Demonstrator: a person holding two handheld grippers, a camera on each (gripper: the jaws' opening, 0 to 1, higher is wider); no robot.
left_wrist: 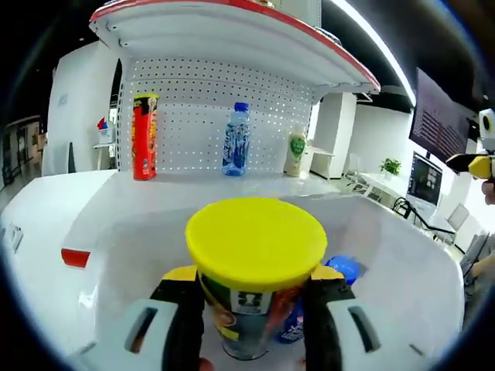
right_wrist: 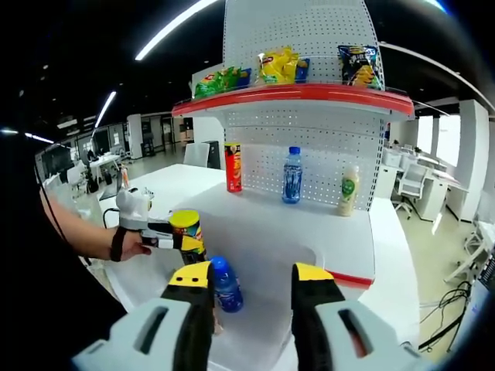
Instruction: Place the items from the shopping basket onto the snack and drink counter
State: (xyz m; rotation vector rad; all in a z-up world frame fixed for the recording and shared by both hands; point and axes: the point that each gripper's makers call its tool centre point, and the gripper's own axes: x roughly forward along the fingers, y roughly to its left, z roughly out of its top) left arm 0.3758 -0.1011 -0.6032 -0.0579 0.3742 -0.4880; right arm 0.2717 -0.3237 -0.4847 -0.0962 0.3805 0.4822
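White shelving with a pegboard back (left_wrist: 201,116) is seen ahead in the left gripper view, under a red-edged upper shelf (left_wrist: 232,23). On the white counter (left_wrist: 193,185) a red tube can (left_wrist: 144,136), a blue water bottle (left_wrist: 236,139) and a pale drink bottle (left_wrist: 295,153) are stood upright, well apart. The left gripper (left_wrist: 254,286) is closed on a yellow-lidded can (left_wrist: 255,255), which is held upright, one jaw on each side of its body below the lid. The can's long axis is vertical, and the counter lies straight ahead and higher. A blue-capped bottle (left_wrist: 340,270) is seen low, just behind the can, inside the white basket (left_wrist: 402,255).

White counter and pegboard are seen farther off in the right gripper view, with snack bags (right_wrist: 282,66) on the upper shelf. The right gripper (right_wrist: 251,297) is held with its jaws well apart and nothing between them. The blue-capped bottle (right_wrist: 225,284) lies just beside its left jaw, toward the left, tilted in the basket. The left gripper (right_wrist: 182,241) with the can (right_wrist: 186,232) is seen at left, held by a hand (right_wrist: 133,243).

The left gripper is judged nearer to a placement; the bottle is judged the right gripper's closest item.
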